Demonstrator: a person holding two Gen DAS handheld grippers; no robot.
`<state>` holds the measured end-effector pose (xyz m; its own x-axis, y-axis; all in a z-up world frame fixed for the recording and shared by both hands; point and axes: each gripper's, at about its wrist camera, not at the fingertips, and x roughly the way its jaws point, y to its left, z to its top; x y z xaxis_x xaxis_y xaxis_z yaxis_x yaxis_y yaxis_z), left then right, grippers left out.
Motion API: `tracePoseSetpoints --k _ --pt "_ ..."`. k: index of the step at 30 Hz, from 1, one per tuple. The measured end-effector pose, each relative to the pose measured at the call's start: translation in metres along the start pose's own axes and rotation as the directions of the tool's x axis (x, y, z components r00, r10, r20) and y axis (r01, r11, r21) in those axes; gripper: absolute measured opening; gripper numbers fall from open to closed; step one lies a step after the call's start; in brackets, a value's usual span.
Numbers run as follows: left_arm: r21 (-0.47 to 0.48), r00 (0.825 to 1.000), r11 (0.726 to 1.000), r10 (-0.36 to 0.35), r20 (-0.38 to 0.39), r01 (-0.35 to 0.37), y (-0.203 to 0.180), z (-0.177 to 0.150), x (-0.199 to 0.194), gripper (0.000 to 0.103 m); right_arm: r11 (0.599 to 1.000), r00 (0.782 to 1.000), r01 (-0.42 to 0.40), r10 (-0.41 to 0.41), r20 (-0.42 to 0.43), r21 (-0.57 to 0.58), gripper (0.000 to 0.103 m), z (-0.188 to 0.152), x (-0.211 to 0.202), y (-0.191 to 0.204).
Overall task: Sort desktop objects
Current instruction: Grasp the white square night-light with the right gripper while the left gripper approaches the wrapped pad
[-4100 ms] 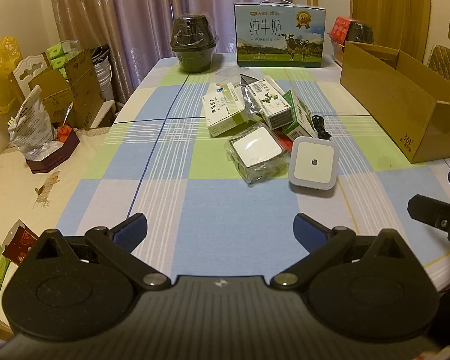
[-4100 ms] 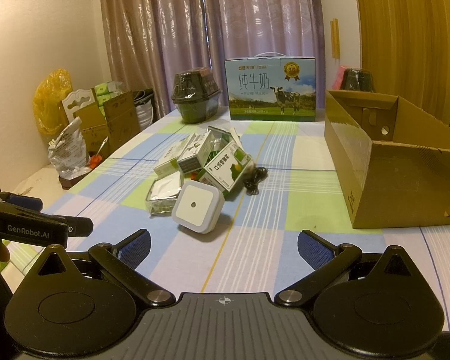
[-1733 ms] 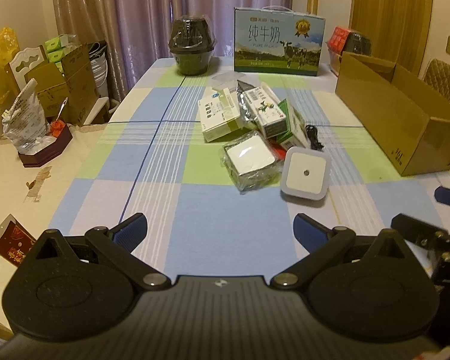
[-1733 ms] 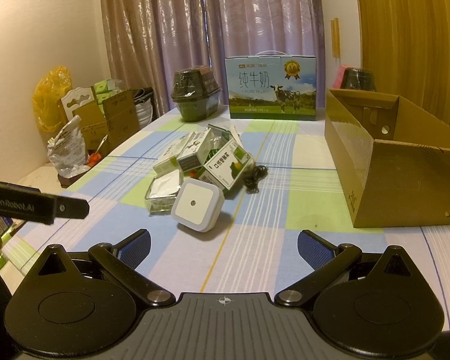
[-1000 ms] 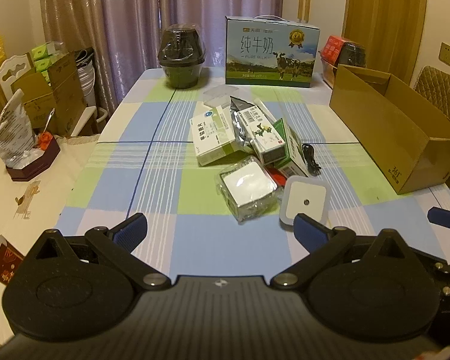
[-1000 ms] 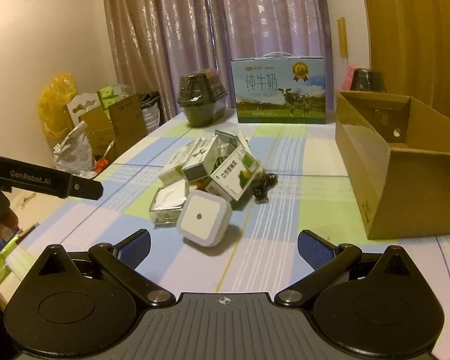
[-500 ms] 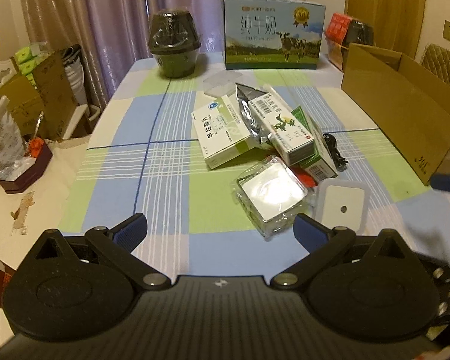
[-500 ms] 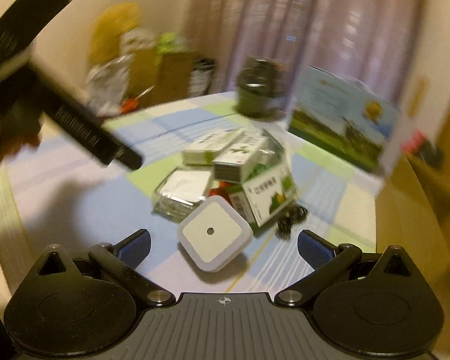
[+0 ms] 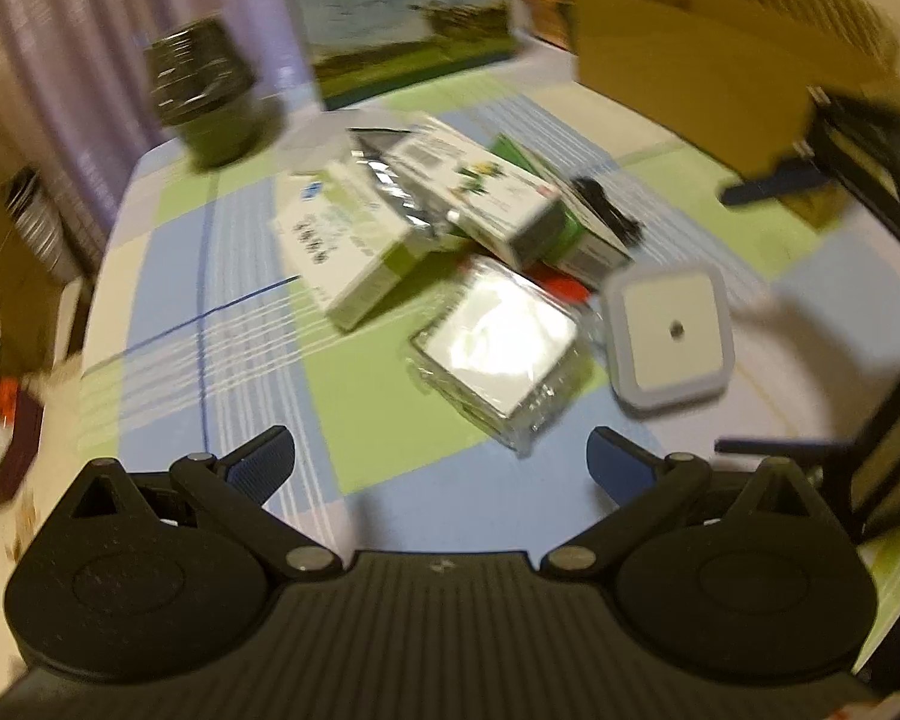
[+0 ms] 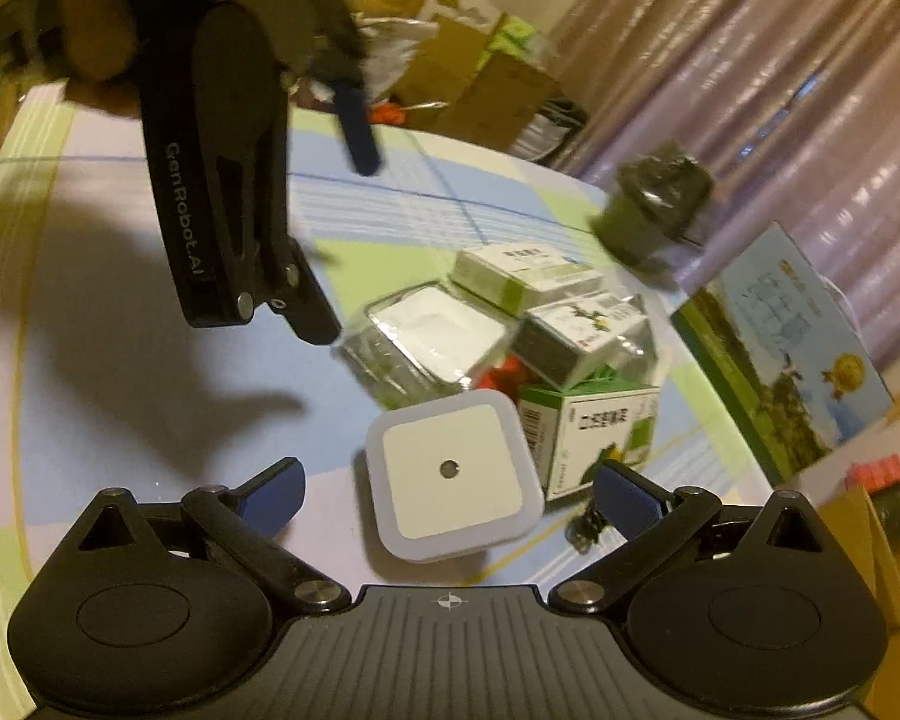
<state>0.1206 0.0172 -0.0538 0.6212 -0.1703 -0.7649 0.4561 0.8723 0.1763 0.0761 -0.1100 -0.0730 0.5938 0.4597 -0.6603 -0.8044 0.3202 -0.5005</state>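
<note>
Centrally, on the checked tabletop [image 10: 108, 360], a white square night light [image 10: 450, 474] lies flat beside a heap of small cartons [image 9: 450, 222] and a clear-wrapped white box [image 9: 498, 348]. Right hand-held gripper [image 10: 450, 489]: jaws spread wide, the night light between them, untouched. Left hand-held gripper [image 9: 441, 462]: jaws likewise wide, empty, above the tabletop before the wrapped box. Far right stands a cardboard box [image 9: 690, 84].

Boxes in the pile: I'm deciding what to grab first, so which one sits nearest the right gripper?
The white square night light with the small centre dot. It lies between the open right gripper fingers; the wrapped clear box and green-white cartons lie beyond.
</note>
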Motion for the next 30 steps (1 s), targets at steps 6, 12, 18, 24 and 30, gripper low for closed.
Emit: tracePoseSetpoints --k 6,12,18,24,30 --pt "0.207 0.999 0.977 -0.051 0.013 0.048 -0.007 0.012 0.015 0.102 0.999 0.999 -0.041 0.040 -0.018 -0.013 0.085 0.004 0.015 -0.009" --pt "0.288 0.992 0.950 -0.123 -0.006 0.119 -0.003 0.022 0.039 0.102 0.997 0.997 -0.072 0.071 -0.040 -0.025 0.077 0.004 0.026 -0.011" --pt "0.326 0.986 0.931 -0.167 -0.017 0.163 0.003 0.022 0.060 0.102 0.995 0.995 -0.087 0.089 -0.037 0.044 0.065 0.002 0.024 -0.022" --pt "0.327 0.975 0.920 -0.219 -0.027 0.216 0.003 0.025 0.074 0.102 0.988 0.993 -0.109 0.113 -0.037 0.111 0.064 0.004 0.016 -0.027" --pt "0.312 0.966 0.915 -0.257 -0.036 0.255 -0.002 0.031 0.080 0.100 0.969 0.992 -0.094 0.110 -0.058 0.229 0.063 0.000 0.012 -0.042"
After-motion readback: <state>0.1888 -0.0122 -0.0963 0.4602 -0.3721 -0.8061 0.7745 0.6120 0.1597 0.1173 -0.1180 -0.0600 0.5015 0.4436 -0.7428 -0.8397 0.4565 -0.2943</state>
